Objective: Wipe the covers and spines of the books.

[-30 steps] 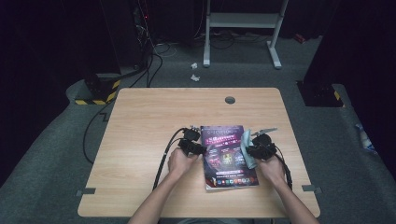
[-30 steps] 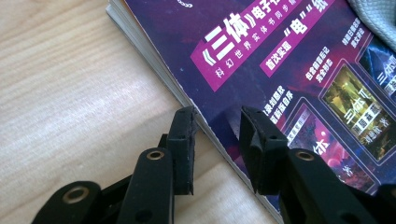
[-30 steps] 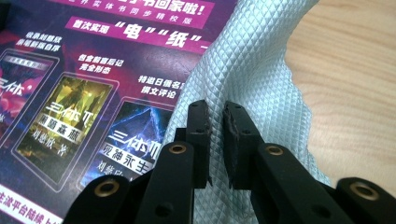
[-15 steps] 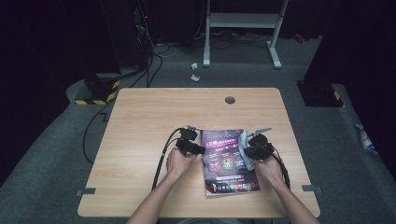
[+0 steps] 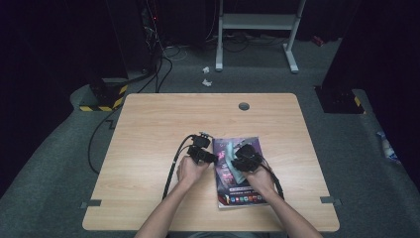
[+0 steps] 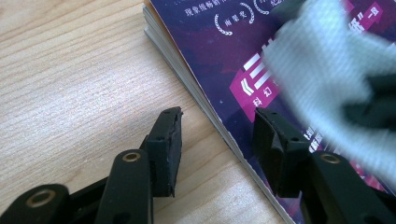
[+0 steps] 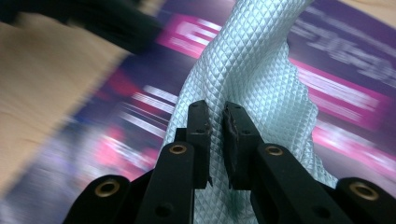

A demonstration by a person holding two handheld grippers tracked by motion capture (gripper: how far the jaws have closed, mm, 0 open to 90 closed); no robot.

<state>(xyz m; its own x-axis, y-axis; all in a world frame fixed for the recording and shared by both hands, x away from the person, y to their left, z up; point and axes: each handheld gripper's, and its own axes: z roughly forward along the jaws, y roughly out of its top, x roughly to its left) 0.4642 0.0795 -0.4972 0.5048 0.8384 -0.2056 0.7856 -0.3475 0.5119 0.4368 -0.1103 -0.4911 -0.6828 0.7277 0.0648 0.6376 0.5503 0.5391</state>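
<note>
The right gripper (image 7: 215, 140) pinches the pale quilted cloth (image 7: 252, 70), wiping the purple glossy magazine (image 5: 236, 173); the left gripper (image 6: 217, 140), jaws just opened, straddles its edge without pressing, so the magazine may slide on the wooden surface (image 5: 148, 134).

Dim lab or studio, wooden table (image 5: 148, 129) on grey carpet, cables (image 5: 163, 74), hazard-striped equipment base (image 5: 101, 96), metal stand (image 5: 257, 29)

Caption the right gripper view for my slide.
Right gripper pinching a pale blue quilted cloth over a purple magazine cover.

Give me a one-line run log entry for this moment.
right gripper: shut on cloth, on book cover | left gripper: jaws just opening, astride book's edge, not gripping | table
</note>
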